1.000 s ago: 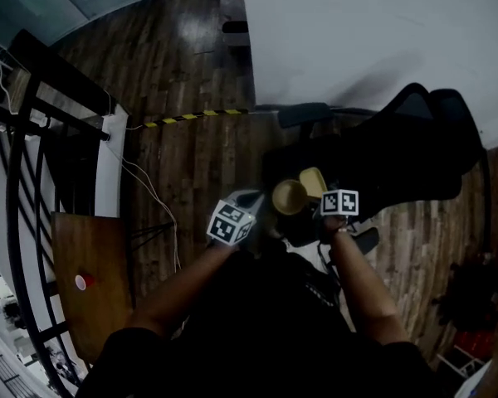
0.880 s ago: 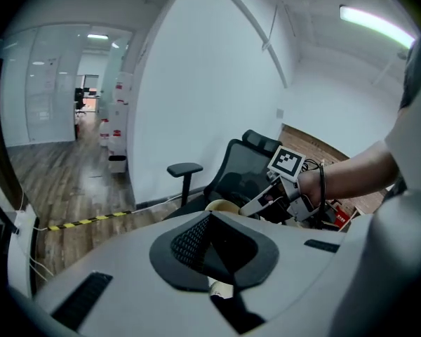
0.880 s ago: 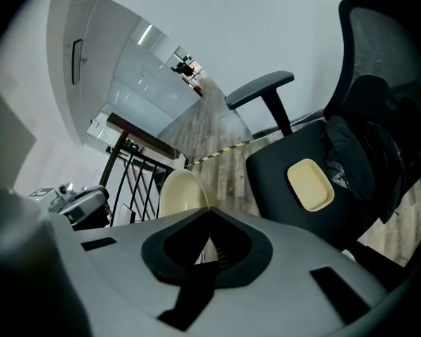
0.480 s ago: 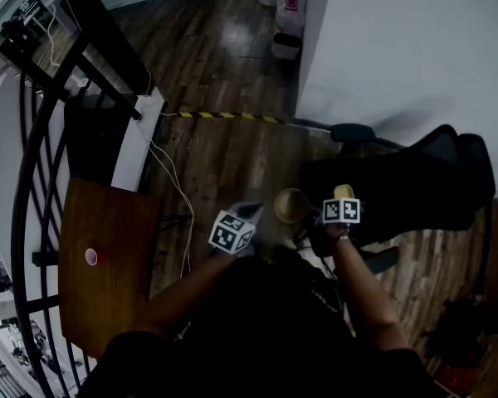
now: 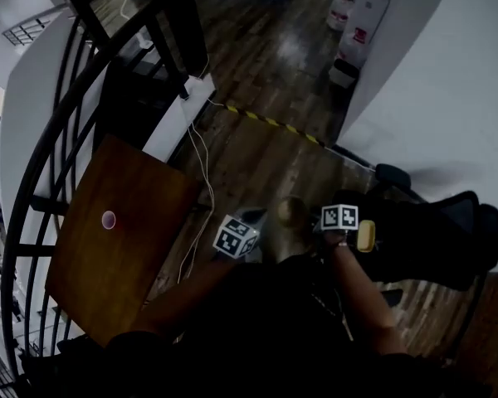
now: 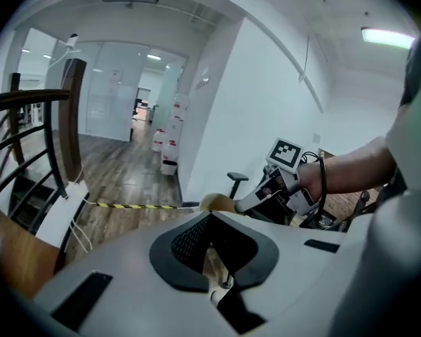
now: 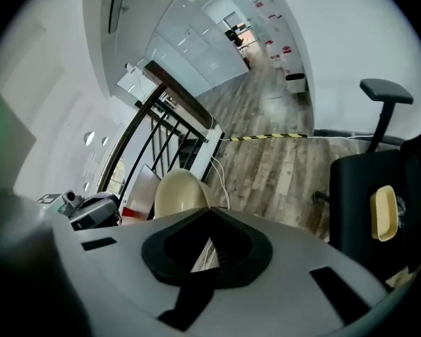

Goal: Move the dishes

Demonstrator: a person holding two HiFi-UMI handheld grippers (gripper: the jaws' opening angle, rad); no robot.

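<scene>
"What are they holding out there?"

"A cream bowl (image 7: 181,192). The right gripper (image 7: 209,210) is pinching its rim, with the jaws squeezed down on it. The left gripper (image 6: 210,217) is nipping the opposite edge, and its jaws are drawn together too, as far as I can make out."

"So it's hanging between the two of them?"

"Yes, in front of the person's body, above the wooden floor (image 5: 266,156) and touching no surface. I'm guessing it's heading for the brown table (image 5: 124,255) on their left."

"What's mattering most, then?"

"Both hands travelling as one. If they're drifting apart or rolling differently, that thin rim is slipping out of one pinch. I'd be carrying it level and gripping firmly until it's resting on the tabletop."

"And the yellow dish (image 5: 365,235)?"

"It's lying on the black chair (image 5: 432,239) to their right, waiting its turn, I'd say."
</scene>
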